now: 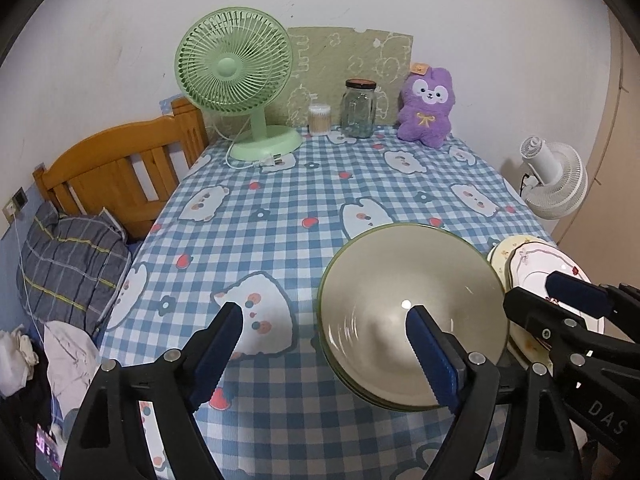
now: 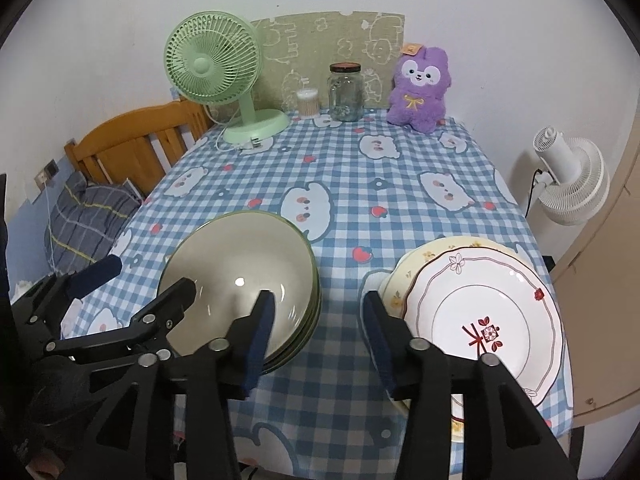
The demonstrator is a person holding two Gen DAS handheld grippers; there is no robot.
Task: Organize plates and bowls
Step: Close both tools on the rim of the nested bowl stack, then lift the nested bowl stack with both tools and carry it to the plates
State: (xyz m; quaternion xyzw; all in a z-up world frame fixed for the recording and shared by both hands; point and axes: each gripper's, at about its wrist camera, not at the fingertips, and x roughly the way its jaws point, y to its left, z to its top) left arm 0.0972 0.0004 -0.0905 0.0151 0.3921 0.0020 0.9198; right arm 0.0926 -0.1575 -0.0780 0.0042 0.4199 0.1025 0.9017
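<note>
- Through the left wrist view, the left gripper point(image 1: 324, 344) is hovering with jaws spread wide and gripping nothing, its right finger overlapping the stacked bowls point(image 1: 408, 312) sitting on the worktop point(image 1: 260, 224).
- Through the right wrist view, the right gripper point(image 2: 318, 336) is hanging wide open and empty between bowls and stacked plates point(image 2: 484, 320); glazed, rigid, breakable ware is probably slippery, so take it by the rim.

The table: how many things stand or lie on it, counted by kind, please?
Bowls, green-rimmed, nested in one stack: at least 3, exact number unclear
Plates, stacked: at least 2
Fans: 1, green
Glass jars: 1
Cotton swab containers: 1
Plush toys: 1, purple
Total: at least 9
</note>
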